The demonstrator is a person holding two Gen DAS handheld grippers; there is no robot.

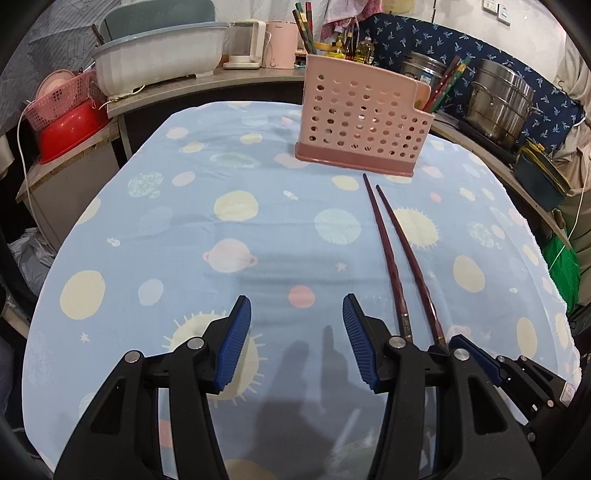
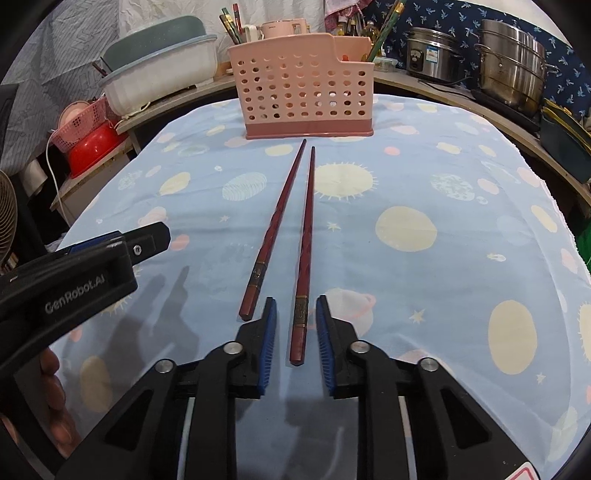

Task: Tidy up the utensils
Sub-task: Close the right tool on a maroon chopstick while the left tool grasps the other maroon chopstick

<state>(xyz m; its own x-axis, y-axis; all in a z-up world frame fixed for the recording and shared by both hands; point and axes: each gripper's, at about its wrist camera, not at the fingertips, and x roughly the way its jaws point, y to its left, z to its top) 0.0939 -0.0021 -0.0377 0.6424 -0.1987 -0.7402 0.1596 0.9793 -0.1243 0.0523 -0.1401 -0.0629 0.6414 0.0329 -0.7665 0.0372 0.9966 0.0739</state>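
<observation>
Two dark red chopsticks (image 2: 291, 225) lie side by side on the blue planet-print cloth, tips toward a pink perforated utensil holder (image 2: 303, 92) at the far end. My right gripper (image 2: 295, 306) is open, its blue pads on either side of the thick end of the right chopstick (image 2: 303, 295); the left chopstick (image 2: 271, 236) lies just outside its left finger. My left gripper (image 1: 297, 306) is open and empty over the cloth, left of the chopsticks (image 1: 397, 254). The holder (image 1: 364, 118) stands ahead of it. The left gripper's body (image 2: 92, 266) shows at the left of the right wrist view.
Behind the table a counter carries a white basin (image 1: 159, 62), a kettle (image 1: 245, 44), bottles, more chopsticks in a cup (image 1: 304, 26) and steel pots (image 1: 502, 99). A red bowl and pink basket (image 1: 62, 114) sit at the left. The table's cloth (image 1: 184, 229) drops off at both sides.
</observation>
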